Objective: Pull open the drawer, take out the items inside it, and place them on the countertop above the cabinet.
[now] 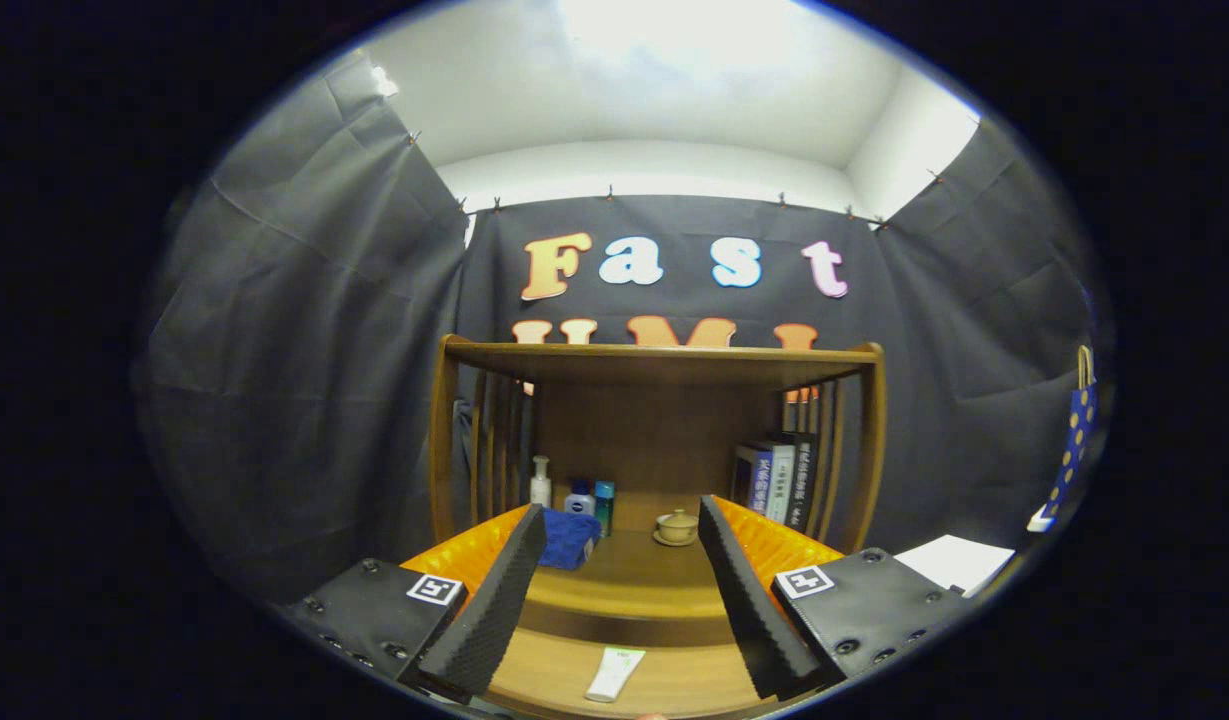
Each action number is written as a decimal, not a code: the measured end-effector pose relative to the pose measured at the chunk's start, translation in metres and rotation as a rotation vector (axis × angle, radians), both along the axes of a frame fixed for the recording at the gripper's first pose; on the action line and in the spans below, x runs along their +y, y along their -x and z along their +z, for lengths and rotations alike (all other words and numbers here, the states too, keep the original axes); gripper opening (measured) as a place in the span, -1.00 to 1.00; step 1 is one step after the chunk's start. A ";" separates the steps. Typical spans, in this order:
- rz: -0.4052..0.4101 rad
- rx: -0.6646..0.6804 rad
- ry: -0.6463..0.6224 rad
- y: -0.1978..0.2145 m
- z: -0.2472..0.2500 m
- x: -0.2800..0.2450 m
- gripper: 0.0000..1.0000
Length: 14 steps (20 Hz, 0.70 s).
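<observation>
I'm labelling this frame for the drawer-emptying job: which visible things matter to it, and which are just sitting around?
Belongs to the job:
- open gripper, holding nothing
- white flat tube lying between its fingers
- wooden countertop ahead

Just lying about:
- folded blue cloth
- small tan lidded cup
- three small bottles
- upright books
- blue dotted paper bag

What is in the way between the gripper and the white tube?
Nothing visible. The gripper is open, and the tube lies flat on bare wood between its fingers, with no other thing near it.
</observation>
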<state>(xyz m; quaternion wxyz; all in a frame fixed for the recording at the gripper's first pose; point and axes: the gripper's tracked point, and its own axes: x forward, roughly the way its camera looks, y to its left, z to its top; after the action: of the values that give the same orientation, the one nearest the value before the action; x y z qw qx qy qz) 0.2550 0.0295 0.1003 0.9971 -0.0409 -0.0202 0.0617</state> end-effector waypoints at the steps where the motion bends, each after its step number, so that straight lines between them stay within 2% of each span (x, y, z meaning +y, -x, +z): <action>1: 0.009 0.037 0.024 -0.012 -0.009 0.007 0.96; 4: 0.050 0.163 0.054 -0.044 -0.058 0.037 0.97; 7: 0.077 0.381 -0.003 -0.078 -0.139 0.053 0.97; 10: 0.015 0.622 -0.063 -0.104 -0.221 0.050 0.98; 14: -0.079 0.862 -0.067 -0.087 -0.301 0.039 1.00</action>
<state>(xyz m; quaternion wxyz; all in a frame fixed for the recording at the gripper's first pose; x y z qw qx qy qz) 0.3422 0.0688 -0.2010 0.9166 0.0203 0.3977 0.0343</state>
